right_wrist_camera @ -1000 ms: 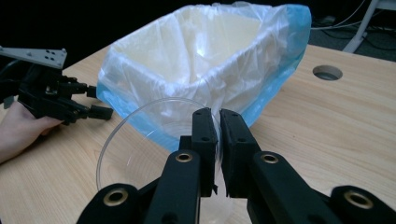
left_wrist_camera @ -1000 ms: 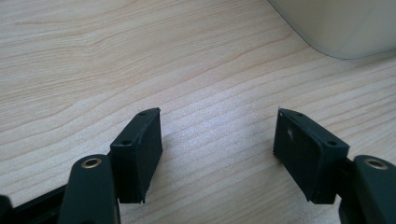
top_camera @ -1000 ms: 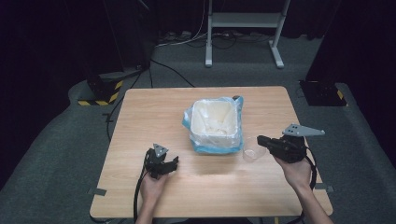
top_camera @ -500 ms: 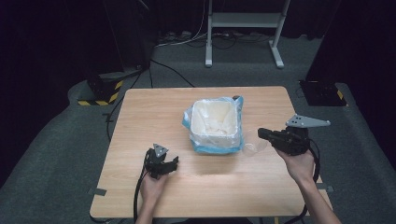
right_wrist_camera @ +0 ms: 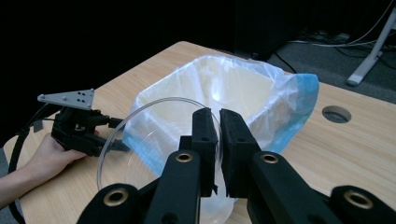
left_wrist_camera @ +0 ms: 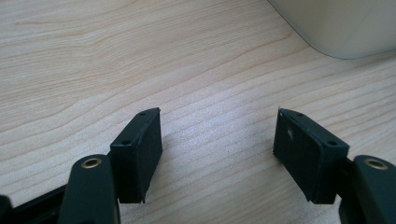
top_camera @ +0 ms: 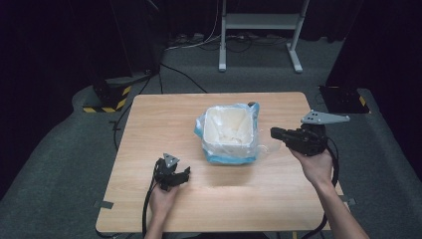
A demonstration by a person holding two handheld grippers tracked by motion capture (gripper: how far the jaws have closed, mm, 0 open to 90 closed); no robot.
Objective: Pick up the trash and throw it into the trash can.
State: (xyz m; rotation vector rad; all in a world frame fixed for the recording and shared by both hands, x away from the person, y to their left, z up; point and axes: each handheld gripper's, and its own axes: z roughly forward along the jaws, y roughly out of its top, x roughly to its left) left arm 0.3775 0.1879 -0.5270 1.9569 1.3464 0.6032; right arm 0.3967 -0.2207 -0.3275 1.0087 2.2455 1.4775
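A white bin [top_camera: 230, 130] lined with a clear and blue plastic bag [right_wrist_camera: 280, 98] stands at the middle of the wooden table [top_camera: 149, 119]. To its right, my right gripper [top_camera: 274, 133] hangs above the table, level and pointing at the bin. Its jaws [right_wrist_camera: 219, 114] are shut on the rim of a clear round dish [right_wrist_camera: 140, 154], which hangs tilted beside the bag [top_camera: 268, 148]. My left gripper [top_camera: 185, 174] rests low on the table in front of the bin, held by a hand. It stands open [left_wrist_camera: 217, 114] with bare wood between the pads; a bin corner [left_wrist_camera: 336, 23] lies just ahead.
A round hole [right_wrist_camera: 336, 113] is cut in the tabletop behind the bin. Beyond the table's far edge stand a white metal stand [top_camera: 259, 35] and a yellow-black striped block [top_camera: 107, 99] with cables on the grey floor.
My right gripper has risen with the clear dish, lifting it off the table beside the bin. The left gripper has stayed where it was.
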